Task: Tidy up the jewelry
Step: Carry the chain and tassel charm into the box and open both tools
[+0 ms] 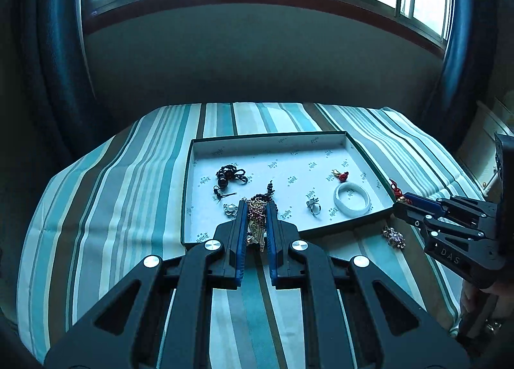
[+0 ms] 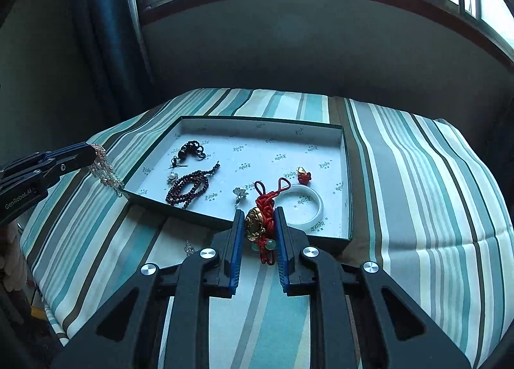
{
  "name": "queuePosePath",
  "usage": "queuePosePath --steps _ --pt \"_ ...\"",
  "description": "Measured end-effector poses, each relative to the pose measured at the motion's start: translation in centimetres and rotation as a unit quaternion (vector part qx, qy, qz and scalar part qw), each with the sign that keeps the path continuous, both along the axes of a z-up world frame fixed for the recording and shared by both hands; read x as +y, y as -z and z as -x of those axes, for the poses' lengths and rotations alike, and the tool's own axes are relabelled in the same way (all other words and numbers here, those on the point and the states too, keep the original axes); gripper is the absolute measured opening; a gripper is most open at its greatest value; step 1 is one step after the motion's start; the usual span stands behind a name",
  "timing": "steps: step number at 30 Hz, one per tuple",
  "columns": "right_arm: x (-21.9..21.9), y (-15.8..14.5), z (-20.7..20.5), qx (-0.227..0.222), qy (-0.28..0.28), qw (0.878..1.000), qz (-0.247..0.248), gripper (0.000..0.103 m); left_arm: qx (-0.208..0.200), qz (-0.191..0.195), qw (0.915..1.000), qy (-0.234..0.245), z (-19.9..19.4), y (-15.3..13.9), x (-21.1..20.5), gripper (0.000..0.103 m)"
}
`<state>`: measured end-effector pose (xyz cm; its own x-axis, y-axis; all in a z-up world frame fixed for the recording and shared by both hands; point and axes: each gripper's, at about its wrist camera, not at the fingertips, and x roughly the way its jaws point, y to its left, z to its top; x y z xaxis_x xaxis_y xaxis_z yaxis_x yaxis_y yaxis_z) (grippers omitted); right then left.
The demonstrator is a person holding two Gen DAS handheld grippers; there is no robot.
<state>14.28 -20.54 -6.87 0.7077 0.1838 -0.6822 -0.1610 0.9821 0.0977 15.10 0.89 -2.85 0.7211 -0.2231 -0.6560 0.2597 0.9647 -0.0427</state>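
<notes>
Left hand-held gripper [image 1: 257,213] clamped on a thin chain necklace [image 1: 256,224], dangling above the tray's [image 1: 282,139] near-left corner. Right hand-held gripper [image 2: 259,219] pinches a red knotted-cord pendant [image 2: 257,224], lifted over the tray's near edge. Striped bed [image 2: 417,176] beneath.

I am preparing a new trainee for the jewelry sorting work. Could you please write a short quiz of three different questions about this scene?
1. True or false: the white bangle lies inside the shallow box.
2. What does the right gripper hold? A) dark bead strand B) red knotted cord with a gold pendant C) ring
3. What hangs from the left gripper?

Key
1. True.
2. B; the red knotted cord pendant is clamped between its pads.
3. A bunch of thin chains.
</notes>
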Motion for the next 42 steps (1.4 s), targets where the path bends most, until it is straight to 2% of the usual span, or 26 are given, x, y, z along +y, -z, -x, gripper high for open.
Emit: queuePosePath --steps 5,11,18,22,33,42 --pt "0.3 -1.9 -1.3 -0.026 -0.001 1.0 -0.004 0.019 -0.023 0.007 0.9997 0.008 -1.4 -1.7 -0.9 0.011" --pt "0.6 -3.3 -3.8 -0.047 -0.006 0.999 -0.008 0.019 -0.033 0.016 0.9992 0.018 -4.6 -2.5 -2.1 0.011" --pt "0.7 -2.9 -7.6 -0.049 -0.003 0.999 -0.003 0.019 -0.043 0.017 0.9985 0.029 -8.8 -2.4 -3.9 0.011" --pt "0.4 -1.2 -9.6 -0.03 0.002 1.0 -0.005 0.019 -0.028 0.017 0.9991 0.028 -11.2 -0.7 -4.7 0.011" --pt "0.7 4.9 -14.2 0.037 0.004 0.999 -0.002 0.019 0.044 0.001 0.999 0.007 -16.7 6.5 -5.3 0.011" --pt "1.3 7.3 -15.7 0.067 -0.001 0.998 0.009 0.019 0.078 -0.015 0.9968 0.003 -18.5 9.3 -5.5 0.011"
